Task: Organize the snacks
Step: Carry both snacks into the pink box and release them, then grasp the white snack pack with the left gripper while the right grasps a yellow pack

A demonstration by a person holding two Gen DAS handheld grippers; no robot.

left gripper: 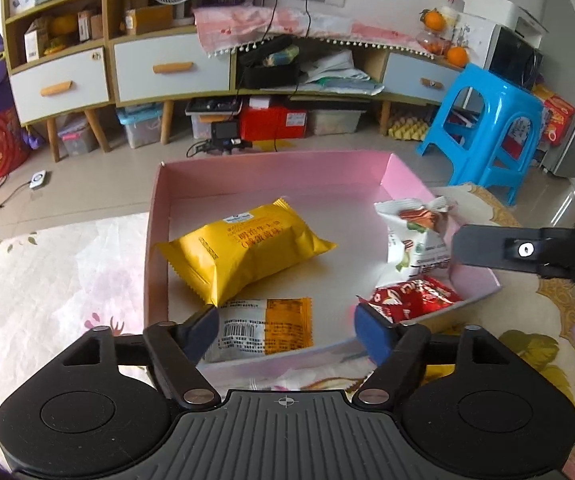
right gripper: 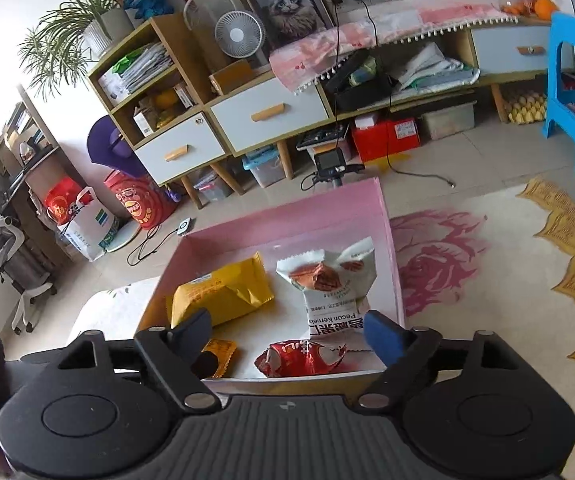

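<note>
Snacks lie inside a shallow pink box (left gripper: 159, 216) on a floral cloth (left gripper: 47, 280): a yellow packet (left gripper: 243, 250) near the middle, a white-and-orange packet (left gripper: 267, 328) flat by the near wall, a white pecan-kernel packet (left gripper: 415, 236) leaning at the right wall, and a red packet (left gripper: 411, 298) in the near right corner. Left tongs (left gripper: 285, 330) hang open above the white-and-orange packet, gripping nothing. Right tongs (right gripper: 287, 334) also stand open and empty, above the red packet.
</note>
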